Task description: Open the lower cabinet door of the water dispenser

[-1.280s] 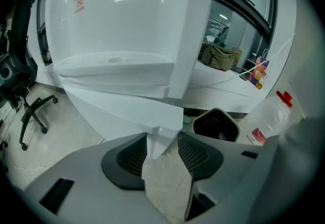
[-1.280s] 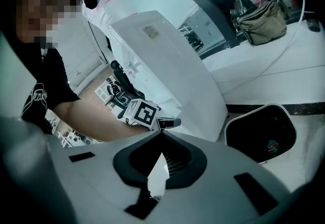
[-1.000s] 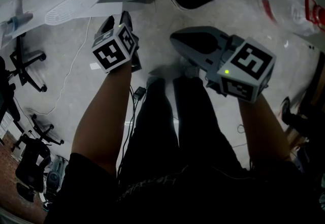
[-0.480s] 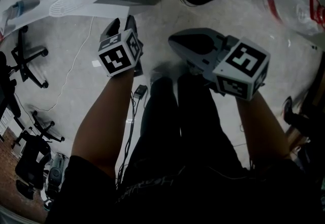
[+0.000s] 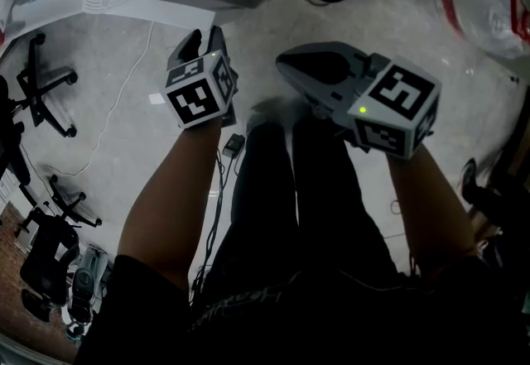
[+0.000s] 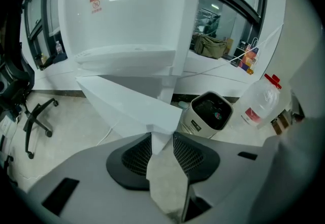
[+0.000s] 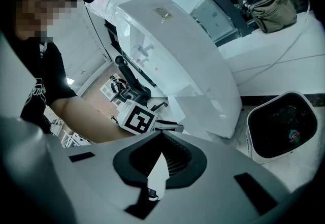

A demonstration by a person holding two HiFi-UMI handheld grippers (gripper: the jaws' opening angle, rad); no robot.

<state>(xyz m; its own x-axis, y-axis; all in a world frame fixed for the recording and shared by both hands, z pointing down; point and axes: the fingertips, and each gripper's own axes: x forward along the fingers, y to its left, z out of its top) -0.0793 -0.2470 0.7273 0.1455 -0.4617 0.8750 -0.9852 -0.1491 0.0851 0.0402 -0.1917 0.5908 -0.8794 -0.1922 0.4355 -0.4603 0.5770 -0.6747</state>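
Lower cabinet door (image 6: pixel 127 106) of the water dispenser (image 6: pixel 127 14) stands swung out at centre frame. Left gripper (image 6: pixel 161 136): jaws spread, just been closing, with the door's corner edge in the gap and no visible pinch. Right gripper (image 7: pixel 162 141): jaw tips together, empty. Bare floor (image 5: pixel 108 98) lies open at left.

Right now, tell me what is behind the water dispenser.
A dark-framed window and a white ledge with an olive bag on it. The dispenser itself covers whatever stands straight behind it.
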